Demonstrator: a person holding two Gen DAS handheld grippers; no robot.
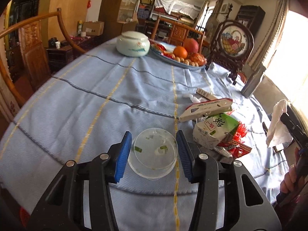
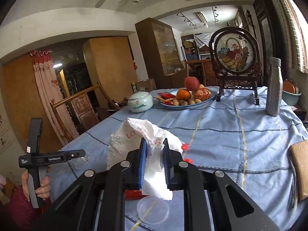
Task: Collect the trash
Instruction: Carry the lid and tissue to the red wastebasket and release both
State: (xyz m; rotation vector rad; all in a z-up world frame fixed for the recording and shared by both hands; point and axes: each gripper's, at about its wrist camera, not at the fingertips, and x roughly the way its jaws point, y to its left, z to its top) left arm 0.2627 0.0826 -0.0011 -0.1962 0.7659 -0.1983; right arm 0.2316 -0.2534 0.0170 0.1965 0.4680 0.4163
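both wrist cams look fwd along fingers, close over same blue tablecloth [image 1: 96, 100] w/ fruit plate [image 2: 192, 104].

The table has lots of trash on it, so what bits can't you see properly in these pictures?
- Red wrappers, left wrist view: mostly hidden under the green-and-white carton.
- Brown pouch, right wrist view: cut off by the picture's edge.
- Paper napkin in the right gripper: hides the table behind it.

Pale-blue woven cloth [image 1: 96, 100] with yellow and dark-blue stripes; white crumpled tissue [image 2: 154, 165] between blue-padded tool fingers [image 2: 142, 165].
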